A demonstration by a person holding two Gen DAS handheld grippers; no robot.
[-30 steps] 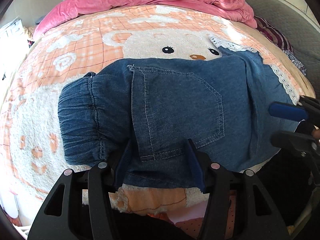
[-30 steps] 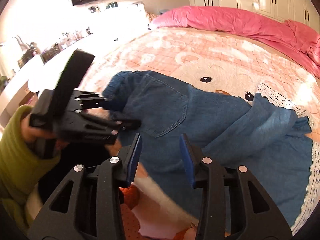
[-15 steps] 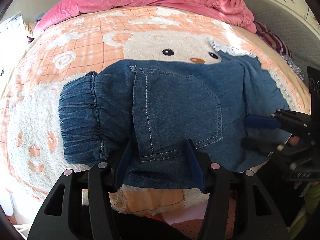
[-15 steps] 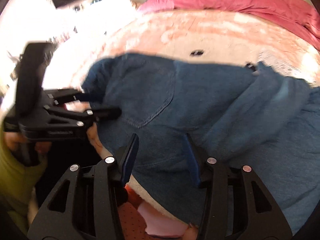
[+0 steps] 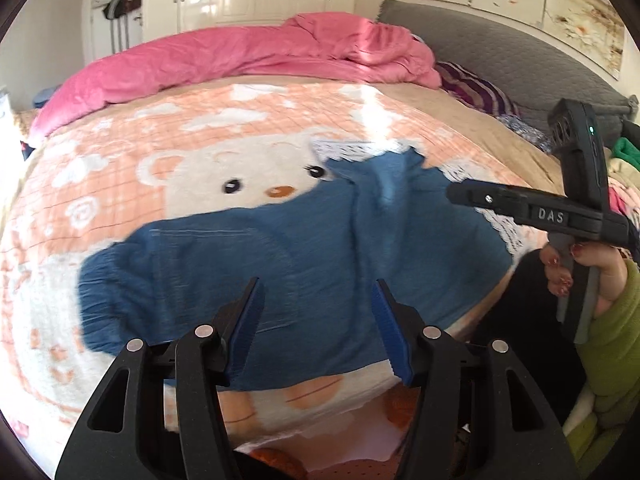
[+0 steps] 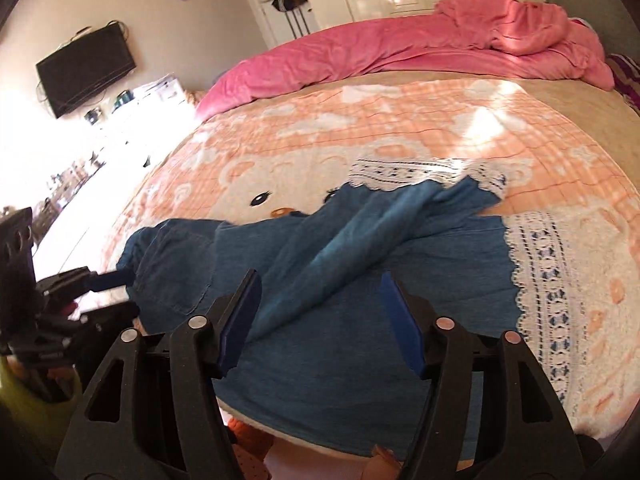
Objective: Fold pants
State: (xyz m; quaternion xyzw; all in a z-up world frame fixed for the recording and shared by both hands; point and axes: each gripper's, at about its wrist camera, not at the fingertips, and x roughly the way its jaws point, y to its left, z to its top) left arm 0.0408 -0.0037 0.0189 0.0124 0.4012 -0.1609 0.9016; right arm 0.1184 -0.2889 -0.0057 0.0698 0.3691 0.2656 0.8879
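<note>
The pants (image 5: 280, 264) lie on the bear blanket (image 5: 120, 168) at the near edge of the bed (image 5: 472, 128), about 6 o'clock in both wrist views. They are denim with lace cuffs (image 6: 548, 280). The waistband (image 5: 108, 292) sits toward 9 o'clock and the cuffs toward 3 o'clock. One leg (image 6: 352, 248) lies crumpled on a slant across the other, running up toward 1 o'clock in the right wrist view, so the legs are stacked only roughly.

The left hand-held gripper (image 5: 316, 328) hangs above the seat of the pants with its jaws moderately wide and nothing between them; the blue pads (image 5: 248, 328) are clear of the cloth. The right hand-held gripper (image 6: 320, 320) hovers over the leg section, and its jaws are opening, also with nothing pinched between them. From the left wrist view it shows at 3 o'clock, held by a hand (image 5: 580, 268) in a green sleeve (image 5: 616, 336).

My reading is that the lengthwise fold is about done but untidy. What seems left is smoothing the slanted leg flat, then bringing the cuffs over toward the waistband once or twice. No crosswise fold shows yet, so the task looks under halfway.
</note>
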